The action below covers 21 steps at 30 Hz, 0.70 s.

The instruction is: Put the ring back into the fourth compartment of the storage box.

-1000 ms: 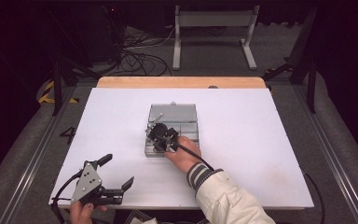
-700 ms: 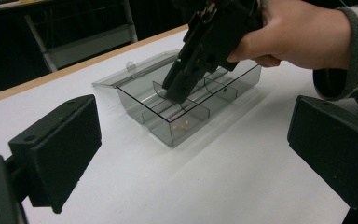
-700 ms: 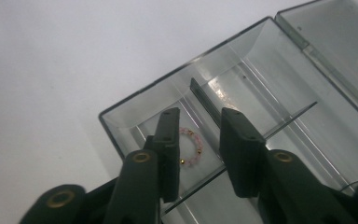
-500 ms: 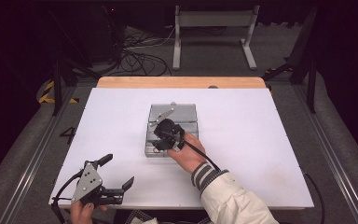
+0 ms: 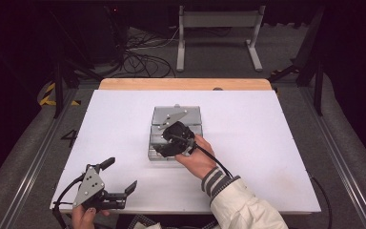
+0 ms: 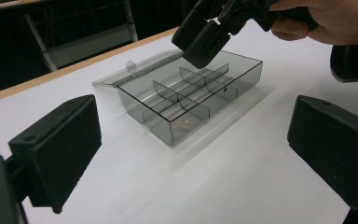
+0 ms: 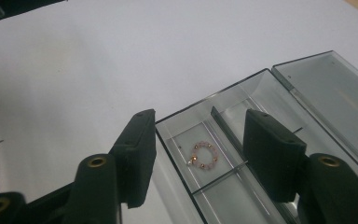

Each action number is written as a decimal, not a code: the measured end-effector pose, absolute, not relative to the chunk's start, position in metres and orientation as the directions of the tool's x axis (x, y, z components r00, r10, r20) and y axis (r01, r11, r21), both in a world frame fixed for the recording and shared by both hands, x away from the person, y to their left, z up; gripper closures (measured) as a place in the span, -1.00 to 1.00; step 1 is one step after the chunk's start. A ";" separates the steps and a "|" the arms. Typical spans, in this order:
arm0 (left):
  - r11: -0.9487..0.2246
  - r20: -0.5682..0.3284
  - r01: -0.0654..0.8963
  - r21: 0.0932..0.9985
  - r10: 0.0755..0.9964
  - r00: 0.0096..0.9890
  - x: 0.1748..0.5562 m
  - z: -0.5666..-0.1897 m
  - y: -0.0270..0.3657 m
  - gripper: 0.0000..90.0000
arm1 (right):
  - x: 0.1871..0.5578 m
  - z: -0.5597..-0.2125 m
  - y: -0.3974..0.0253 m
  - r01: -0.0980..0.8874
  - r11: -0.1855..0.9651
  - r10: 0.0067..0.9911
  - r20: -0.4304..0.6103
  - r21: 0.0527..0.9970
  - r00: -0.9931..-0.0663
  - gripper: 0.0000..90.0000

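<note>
A: The right gripper [image 5: 164, 149] has slid back toward the near left corner of the box [image 5: 194, 113] over the last second; a moment ago it sat further in, over the middle cells.

B: And its jaws are wide, nothing between them. In the right gripper view they straddle the corner compartment, one pad outside the wall, one over the divider.

A: That compartment is where the bracelet [image 7: 203, 156] lies, flat on the floor of the cell, a little ring of pink beads with a few gold ones.

B: So my read is that the shift lines the jaws up for a reach into that cell. Nothing is gripped yet.

A: The box is smoky clear plastic with thin, hard walls and slim dividers making small cells. Its hinged lid [image 6: 137, 69] lies flat open behind it.

B: It sits on the smooth white matte table [image 5: 267, 124], which is slippery, I'd guess, so a nudge could slide it.

A: The left gripper [image 5: 121, 177] hasn't moved: near the front left edge, well apart from the box, jaws spread wide and empty.

B: It has flat black pads, blocky and squared off.
</note>
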<state>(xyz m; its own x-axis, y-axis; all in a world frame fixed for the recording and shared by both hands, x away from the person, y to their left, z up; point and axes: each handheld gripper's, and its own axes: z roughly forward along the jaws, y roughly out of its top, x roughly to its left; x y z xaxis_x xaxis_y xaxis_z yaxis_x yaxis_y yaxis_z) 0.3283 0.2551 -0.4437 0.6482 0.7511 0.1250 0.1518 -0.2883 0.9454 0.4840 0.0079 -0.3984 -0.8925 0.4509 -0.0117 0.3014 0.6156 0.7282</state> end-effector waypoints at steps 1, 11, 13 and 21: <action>-0.288 0.125 0.152 0.946 0.751 0.648 0.328 -0.444 0.255 -0.93 | 0.483 -0.398 0.007 0.298 0.612 0.448 -0.012 0.732 -0.894 -0.03; -0.296 0.131 0.151 0.943 0.750 0.648 0.328 -0.444 0.255 -0.93 | 0.477 -0.393 -0.001 0.283 0.621 0.438 -0.025 0.731 -0.899 -0.21; -0.294 0.127 0.154 0.943 0.750 0.649 0.328 -0.444 0.255 -0.93 | 0.476 -0.391 -0.002 0.281 0.623 0.433 -0.022 0.729 -0.901 -0.29; -0.297 0.130 0.153 0.943 0.749 0.649 0.328 -0.444 0.255 -0.93 | 0.469 -0.385 -0.010 0.250 0.614 0.412 -0.034 0.749 -0.911 -0.53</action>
<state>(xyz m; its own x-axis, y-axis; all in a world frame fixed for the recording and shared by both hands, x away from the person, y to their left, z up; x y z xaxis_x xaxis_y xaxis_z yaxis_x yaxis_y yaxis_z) 0.3284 0.2547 -0.4438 0.6491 0.7495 0.1304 0.1531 -0.2966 0.9427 0.4689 -0.0103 -0.3848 -0.9105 0.4120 -0.0340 0.2496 0.6136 0.7492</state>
